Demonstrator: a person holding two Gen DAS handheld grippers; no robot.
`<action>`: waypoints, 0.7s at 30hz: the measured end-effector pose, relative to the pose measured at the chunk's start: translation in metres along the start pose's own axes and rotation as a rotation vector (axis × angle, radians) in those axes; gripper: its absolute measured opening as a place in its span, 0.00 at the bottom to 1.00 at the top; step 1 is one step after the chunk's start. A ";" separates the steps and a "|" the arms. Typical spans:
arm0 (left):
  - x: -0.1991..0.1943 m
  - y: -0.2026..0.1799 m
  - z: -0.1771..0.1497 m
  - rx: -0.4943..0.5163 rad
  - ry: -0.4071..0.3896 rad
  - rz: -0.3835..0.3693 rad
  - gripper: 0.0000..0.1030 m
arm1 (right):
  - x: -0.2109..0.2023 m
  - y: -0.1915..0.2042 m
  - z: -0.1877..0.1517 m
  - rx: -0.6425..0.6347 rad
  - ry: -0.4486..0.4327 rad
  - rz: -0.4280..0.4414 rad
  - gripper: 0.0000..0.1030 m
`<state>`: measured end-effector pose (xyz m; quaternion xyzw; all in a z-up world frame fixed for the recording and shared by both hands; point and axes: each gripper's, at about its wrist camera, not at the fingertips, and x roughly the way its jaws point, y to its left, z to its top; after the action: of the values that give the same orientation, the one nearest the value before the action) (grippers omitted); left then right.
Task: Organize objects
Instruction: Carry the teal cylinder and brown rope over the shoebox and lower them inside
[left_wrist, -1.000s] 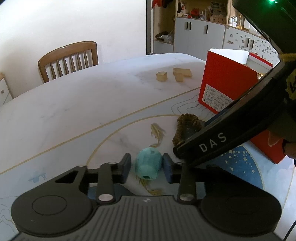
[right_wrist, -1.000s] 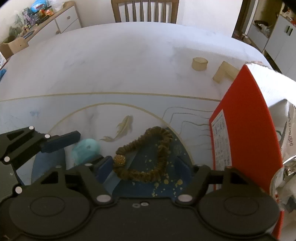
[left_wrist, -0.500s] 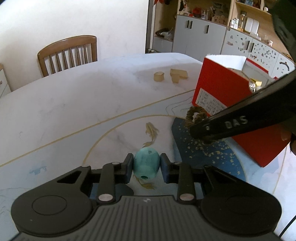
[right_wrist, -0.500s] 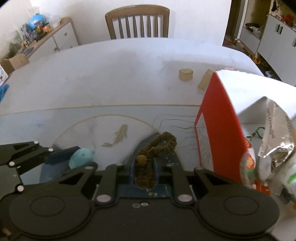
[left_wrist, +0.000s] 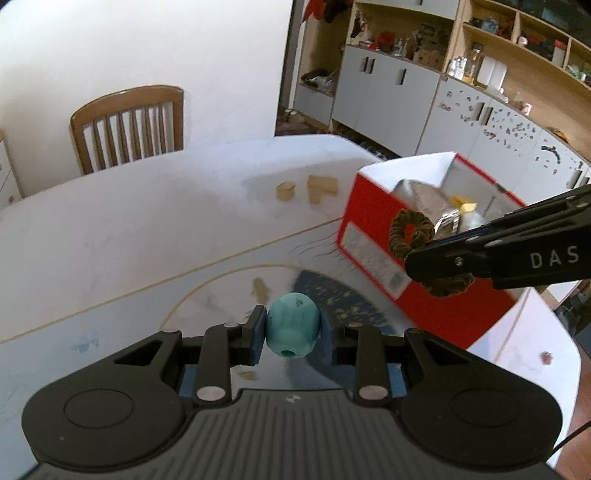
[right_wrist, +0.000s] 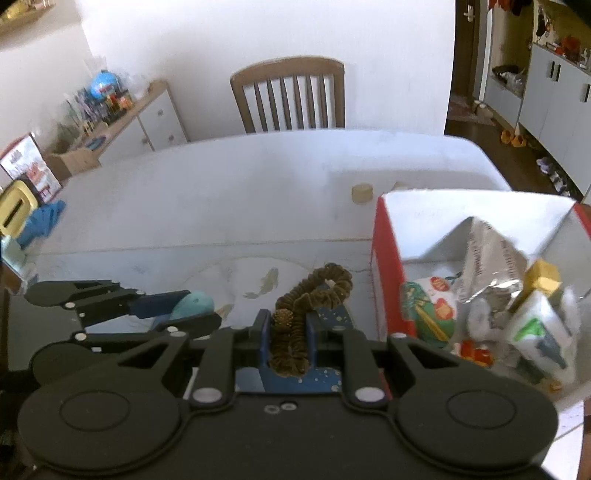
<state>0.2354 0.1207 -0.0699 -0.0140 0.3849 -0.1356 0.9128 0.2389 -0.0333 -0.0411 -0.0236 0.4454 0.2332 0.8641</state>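
My left gripper (left_wrist: 292, 325) is shut on a teal egg-shaped toy (left_wrist: 292, 330) and holds it above the table. It also shows in the right wrist view (right_wrist: 192, 305) at the lower left. My right gripper (right_wrist: 289, 332) is shut on a brown scrunchie (right_wrist: 306, 306) and holds it in the air beside the left wall of the red box (right_wrist: 386, 258). In the left wrist view the scrunchie (left_wrist: 410, 230) hangs from the right gripper in front of the red box (left_wrist: 369, 236). The box is open and holds several snack packets (right_wrist: 491, 280).
Wooden blocks (left_wrist: 317, 186) lie on the white table (left_wrist: 147, 206) behind the box. A wooden chair (right_wrist: 291, 96) stands at the far edge. A sideboard with clutter (right_wrist: 122, 114) is at the left, and cabinets (left_wrist: 406, 96) stand at the back right.
Both grippers closed on their objects and lifted them off the table. The right gripper has risen with the scrunchie to the level of the box's rim.
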 end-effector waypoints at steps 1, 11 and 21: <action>-0.003 -0.003 0.003 0.000 -0.004 -0.006 0.29 | -0.006 -0.002 -0.001 0.004 -0.010 0.001 0.17; -0.022 -0.047 0.026 0.052 -0.031 0.001 0.29 | -0.047 -0.036 -0.007 0.026 -0.090 0.030 0.17; -0.007 -0.106 0.045 0.092 -0.030 0.003 0.29 | -0.069 -0.100 -0.017 0.059 -0.114 0.024 0.18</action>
<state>0.2372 0.0174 -0.0194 0.0264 0.3647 -0.1517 0.9183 0.2347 -0.1525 -0.0142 0.0204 0.4024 0.2313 0.8855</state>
